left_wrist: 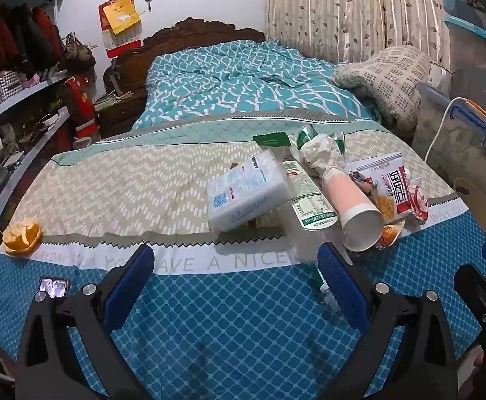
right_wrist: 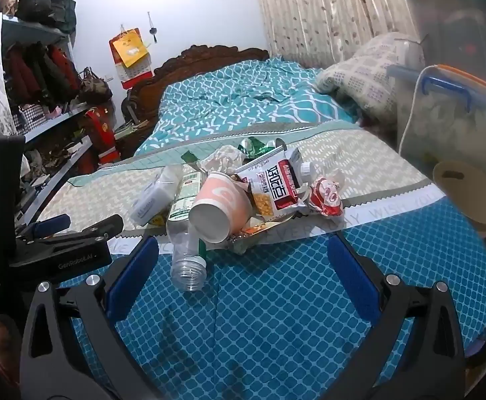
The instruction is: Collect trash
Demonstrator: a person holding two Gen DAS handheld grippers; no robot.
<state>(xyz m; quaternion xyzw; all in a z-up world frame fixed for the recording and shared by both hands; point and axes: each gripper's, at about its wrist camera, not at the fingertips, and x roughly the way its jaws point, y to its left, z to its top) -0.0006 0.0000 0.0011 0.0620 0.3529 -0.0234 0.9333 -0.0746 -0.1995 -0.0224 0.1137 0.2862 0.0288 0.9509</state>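
A pile of trash lies on the table: a pink paper cup (left_wrist: 352,210) (right_wrist: 221,205) on its side, a clear plastic bottle (right_wrist: 184,233) (left_wrist: 309,200), a white tissue pack (left_wrist: 246,191) (right_wrist: 153,196), a snack bag (left_wrist: 391,186) (right_wrist: 276,186), crumpled paper (left_wrist: 321,150) (right_wrist: 223,158) and a red-white wrapper (right_wrist: 326,195). An orange peel (left_wrist: 21,235) lies apart at the left. My left gripper (left_wrist: 236,266) is open and empty, in front of the pile. My right gripper (right_wrist: 243,260) is open and empty, with the bottle's mouth just inside its left finger.
The table has a blue and beige patterned cloth (left_wrist: 229,316). A beige bin lid or bucket (right_wrist: 469,196) stands at the table's right edge. A bed (left_wrist: 243,83) lies behind, shelves (left_wrist: 26,100) on the left, plastic storage boxes (left_wrist: 459,133) on the right.
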